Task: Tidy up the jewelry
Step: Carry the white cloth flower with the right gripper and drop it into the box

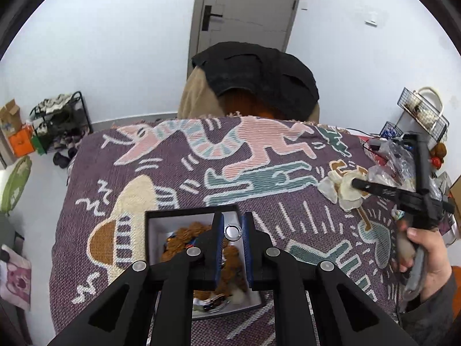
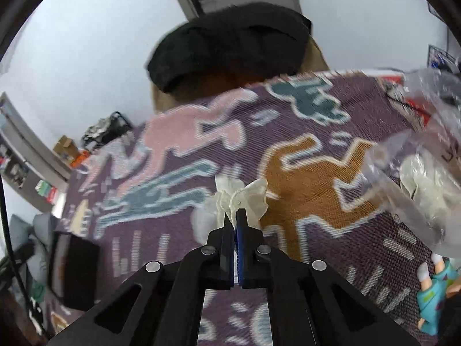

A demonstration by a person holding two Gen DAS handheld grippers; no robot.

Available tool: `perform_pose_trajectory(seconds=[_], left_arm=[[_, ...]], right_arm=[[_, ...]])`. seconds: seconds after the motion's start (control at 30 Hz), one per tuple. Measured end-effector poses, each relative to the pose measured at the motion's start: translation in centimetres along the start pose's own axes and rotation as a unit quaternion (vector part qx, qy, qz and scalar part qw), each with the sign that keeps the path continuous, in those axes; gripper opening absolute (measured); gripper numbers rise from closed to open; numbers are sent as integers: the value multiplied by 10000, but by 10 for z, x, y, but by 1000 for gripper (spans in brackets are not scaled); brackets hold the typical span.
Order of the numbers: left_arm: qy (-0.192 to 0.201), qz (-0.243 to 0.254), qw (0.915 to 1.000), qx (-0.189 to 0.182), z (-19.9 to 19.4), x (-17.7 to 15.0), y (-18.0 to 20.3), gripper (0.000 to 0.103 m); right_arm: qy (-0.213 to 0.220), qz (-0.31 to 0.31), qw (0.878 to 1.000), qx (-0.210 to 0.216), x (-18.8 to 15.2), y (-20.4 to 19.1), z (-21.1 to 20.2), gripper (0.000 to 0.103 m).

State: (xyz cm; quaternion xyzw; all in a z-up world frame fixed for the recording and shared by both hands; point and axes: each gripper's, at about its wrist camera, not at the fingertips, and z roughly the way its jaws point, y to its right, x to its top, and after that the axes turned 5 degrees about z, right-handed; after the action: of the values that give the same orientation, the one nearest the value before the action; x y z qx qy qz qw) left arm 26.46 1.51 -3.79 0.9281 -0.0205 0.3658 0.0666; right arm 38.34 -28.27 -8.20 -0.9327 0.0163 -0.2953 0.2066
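My left gripper [image 1: 232, 222] is open above a black-rimmed white jewelry box [image 1: 178, 216] on the patterned purple blanket [image 1: 173, 155]. The box holds several brown flower-shaped pieces [image 1: 184, 236] and a silver ring [image 1: 232, 231] that shows between the fingers. My right gripper [image 2: 234, 214] is shut on a cream petal-shaped jewelry piece [image 2: 247, 199], lifted a little above the blanket [image 2: 317, 190]. In the left wrist view the right gripper [image 1: 355, 184] grips that cream piece [image 1: 344, 191] at the right. The box shows blurred at the left of the right wrist view [image 2: 72, 271].
A clear plastic bag [image 2: 417, 178] with more cream pieces lies right of the right gripper. A small doll figure [image 2: 435, 291] lies at the lower right. A black cloth [image 1: 259, 72] drapes a chair behind the table. Wire baskets [image 1: 423, 112] and clutter stand at the far right.
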Motion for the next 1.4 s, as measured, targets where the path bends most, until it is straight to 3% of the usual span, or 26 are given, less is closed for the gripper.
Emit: perform_pose_trajectory(seconds=[0.17,0.23,0.27,0.3,0.33,0.63,0.93,1.07,1.1,1.13,1.2,1.4], left_arm=[[-160,-327,9991,-197,-1,-3,-20,18],[-157,-475,9985,-243,-4,-5,-29,40],[-115,-539,9981,-263,-7,-6,-32,63],[-29,-614,9976,-308,-11,-7,-36,79],[94,-683,9970,-355,-18,-9,-40,83],[360,-891,9952,-187,-49,-21,-74,84],[517,-1072,9929,58,-69,-41,-109,84],[531,-1155,9919,80,-73,-49,-119,84],[562,-1167,9915,82,-75,-51,-121,84],[614,-1173,9911,105,-77,-53,-122,84],[741,-1164,9902,209,-83,-57,-123,84],[1003,-1116,9881,330,-98,-60,-118,84]], right_arm=[[370,-359,9982,295,7,-44,-39,2],[473,-502,9967,435,8,-63,-51,2],[512,-570,9959,489,7,-72,-56,2],[548,-639,9950,545,6,-80,-62,2],[579,-706,9940,606,4,-89,-66,2],[536,-1279,9845,1070,-15,-161,-81,2],[82,-1677,9763,1369,-47,-220,-52,2],[-293,-2037,9732,1030,-68,-243,-29,5],[-347,-2111,9725,917,-72,-246,-25,18],[-355,-2170,9718,846,-75,-248,-23,49],[-133,-2158,9727,848,-77,-245,-30,87],[38,-1907,9779,862,-74,-225,-54,89]])
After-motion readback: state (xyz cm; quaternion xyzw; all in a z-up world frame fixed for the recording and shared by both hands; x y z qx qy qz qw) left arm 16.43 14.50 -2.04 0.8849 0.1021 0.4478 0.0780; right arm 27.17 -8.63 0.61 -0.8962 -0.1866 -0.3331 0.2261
